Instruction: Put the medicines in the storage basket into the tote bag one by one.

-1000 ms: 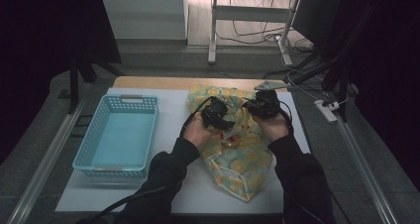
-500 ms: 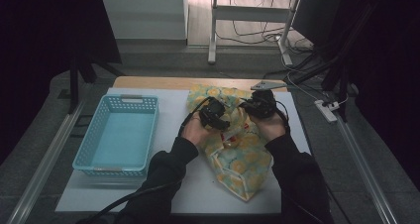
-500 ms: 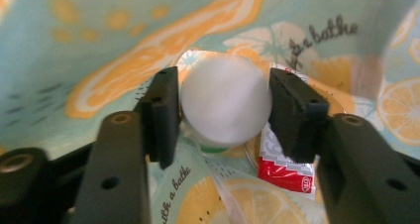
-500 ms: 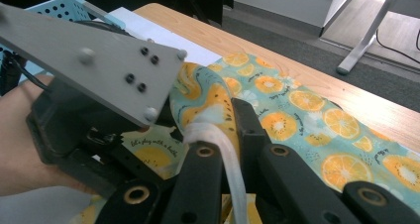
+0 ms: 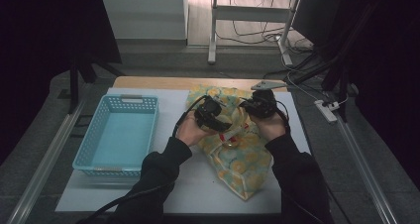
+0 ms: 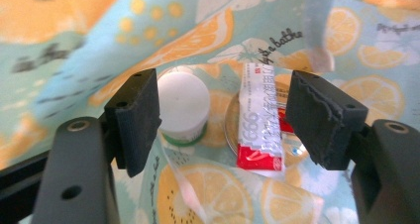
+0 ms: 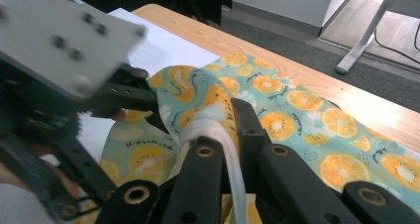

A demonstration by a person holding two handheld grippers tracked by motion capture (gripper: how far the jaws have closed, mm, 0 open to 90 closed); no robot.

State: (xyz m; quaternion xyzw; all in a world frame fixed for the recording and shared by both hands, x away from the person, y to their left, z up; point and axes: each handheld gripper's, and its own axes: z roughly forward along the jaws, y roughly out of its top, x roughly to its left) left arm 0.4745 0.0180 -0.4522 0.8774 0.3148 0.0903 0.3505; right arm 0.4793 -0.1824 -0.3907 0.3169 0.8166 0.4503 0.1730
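At the table's (image 5: 148, 194) far right, beside a blue basket (image 5: 119, 135), the right gripper (image 7: 225, 122) is clamped on the fruit-print bag's (image 5: 242, 169) white handle (image 7: 233, 159); the left gripper's (image 6: 223, 115) jaws, just opening, stand apart over a white jar (image 6: 182, 105) and sachet (image 6: 260, 117) inside.

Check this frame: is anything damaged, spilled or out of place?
One thing: the foam pad on one jaw of the left gripper is torn and ragged along its inner edge. The white jar and the red sachet lie loose inside the fruit-print bag; nothing spilled.
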